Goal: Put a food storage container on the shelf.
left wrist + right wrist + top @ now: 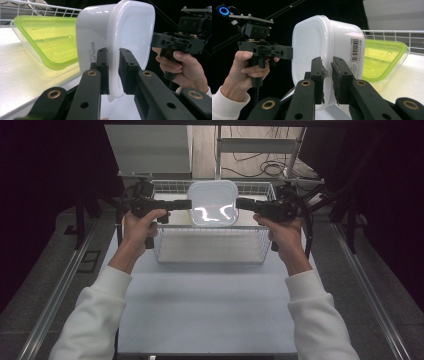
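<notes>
High view: white tub (212,203) pinched by its rims between left gripper (186,205) and right gripper (241,203) fingers above wire basket (210,251), uneven pull could twist it loose

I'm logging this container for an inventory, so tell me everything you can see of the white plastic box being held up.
The white container is a rounded-corner rectangular tub of translucent white plastic, glossy, with a lid seated on it. One side bears a barcode sticker, the opposite side small printed lettering. It is held in the air above the wire basket, lid facing the person. The left gripper and right gripper each clamp the lid's rim from opposite sides. A green-lidded container lies behind it.
</notes>
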The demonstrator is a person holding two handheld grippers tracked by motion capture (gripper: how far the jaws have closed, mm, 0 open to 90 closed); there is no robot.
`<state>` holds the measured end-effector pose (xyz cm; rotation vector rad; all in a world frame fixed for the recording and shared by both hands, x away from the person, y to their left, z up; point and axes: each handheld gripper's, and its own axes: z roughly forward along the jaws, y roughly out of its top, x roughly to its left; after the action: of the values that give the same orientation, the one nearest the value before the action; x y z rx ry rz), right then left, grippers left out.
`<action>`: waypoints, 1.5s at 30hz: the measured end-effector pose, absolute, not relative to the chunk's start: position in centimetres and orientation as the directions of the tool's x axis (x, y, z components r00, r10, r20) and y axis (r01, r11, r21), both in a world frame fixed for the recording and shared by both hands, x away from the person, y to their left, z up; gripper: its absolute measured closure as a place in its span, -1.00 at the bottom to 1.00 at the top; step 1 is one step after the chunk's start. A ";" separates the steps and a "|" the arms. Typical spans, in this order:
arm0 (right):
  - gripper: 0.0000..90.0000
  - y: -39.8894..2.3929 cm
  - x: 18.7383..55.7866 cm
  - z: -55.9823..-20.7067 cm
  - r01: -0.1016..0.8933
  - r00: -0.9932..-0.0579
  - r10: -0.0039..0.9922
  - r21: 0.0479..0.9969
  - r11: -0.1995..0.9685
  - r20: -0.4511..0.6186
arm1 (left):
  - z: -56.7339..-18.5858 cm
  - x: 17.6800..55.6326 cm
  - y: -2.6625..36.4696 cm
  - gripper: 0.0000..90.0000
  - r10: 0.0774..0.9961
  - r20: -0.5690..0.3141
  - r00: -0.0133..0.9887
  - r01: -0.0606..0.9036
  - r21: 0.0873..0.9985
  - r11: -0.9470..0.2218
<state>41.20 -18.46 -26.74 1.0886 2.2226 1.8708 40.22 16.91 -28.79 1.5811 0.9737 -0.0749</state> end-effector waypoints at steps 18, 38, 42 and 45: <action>0.75 -18.0 45.0 -25.4 0.517 -0.719 0.541 0.856 -0.004 0.436 | -26.5 44.2 17.0 0.75 0.559 -0.565 0.607 0.649 0.758 0.062; 0.73 -17.9 48.0 -27.0 0.636 -0.632 0.522 0.768 -0.073 0.573 | -27.0 46.6 17.3 0.75 0.555 -0.624 0.550 0.720 0.691 0.063; 0.72 -18.1 48.8 -27.5 0.651 -0.614 0.505 0.751 -0.110 0.607 | -27.0 47.2 17.4 0.74 0.541 -0.655 0.528 0.740 0.667 0.086; 0.69 -18.1 49.3 -27.7 0.665 -0.598 0.496 0.736 -0.131 0.629 | -27.1 47.8 17.5 0.72 0.532 -0.680 0.505 0.757 0.645 0.106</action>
<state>49.27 -18.06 -27.68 1.4558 2.1548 1.9994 47.81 17.48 -27.07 1.5575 1.1476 -0.2362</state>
